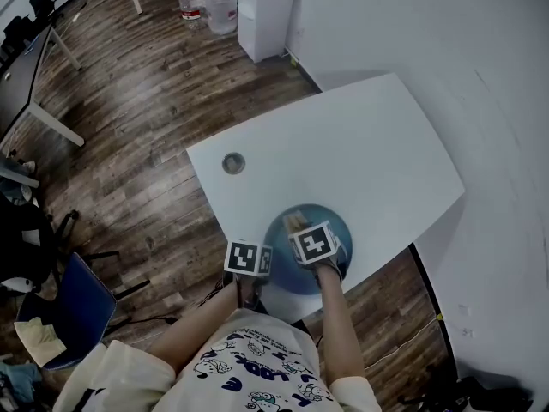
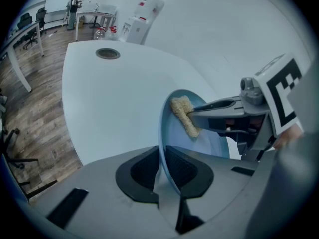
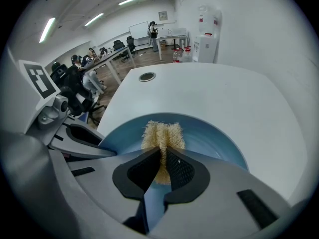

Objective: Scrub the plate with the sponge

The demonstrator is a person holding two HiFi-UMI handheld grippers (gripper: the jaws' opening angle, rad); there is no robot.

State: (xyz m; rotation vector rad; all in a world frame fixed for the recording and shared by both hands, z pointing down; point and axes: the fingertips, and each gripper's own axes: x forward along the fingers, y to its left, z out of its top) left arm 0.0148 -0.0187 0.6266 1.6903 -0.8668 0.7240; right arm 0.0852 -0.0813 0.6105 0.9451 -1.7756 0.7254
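Observation:
A blue plate [image 1: 336, 223] lies at the near edge of the white table. My left gripper [image 2: 162, 169] is shut on the plate's [image 2: 172, 128] near-left rim, which runs between its two pads. My right gripper [image 3: 162, 164] is shut on a tan fibrous sponge [image 3: 162, 136] that is squeezed between its pads. The sponge sits against the plate's [image 3: 209, 133] inner face. In the left gripper view the sponge [image 2: 185, 115] shows on the plate's far part, held by the right gripper's fingers [image 2: 219, 111]. In the head view both grippers' marker cubes hide the jaws, and the sponge [image 1: 292, 221] peeks out beyond the right cube.
The white table [image 1: 360, 144] has a round grey cable port [image 1: 233, 163] to the plate's far left. A wall runs along the table's right side. Wooden floor, a blue chair [image 1: 73, 312] and other desks lie to the left; bottles and a white dispenser [image 1: 266, 7] stand far off.

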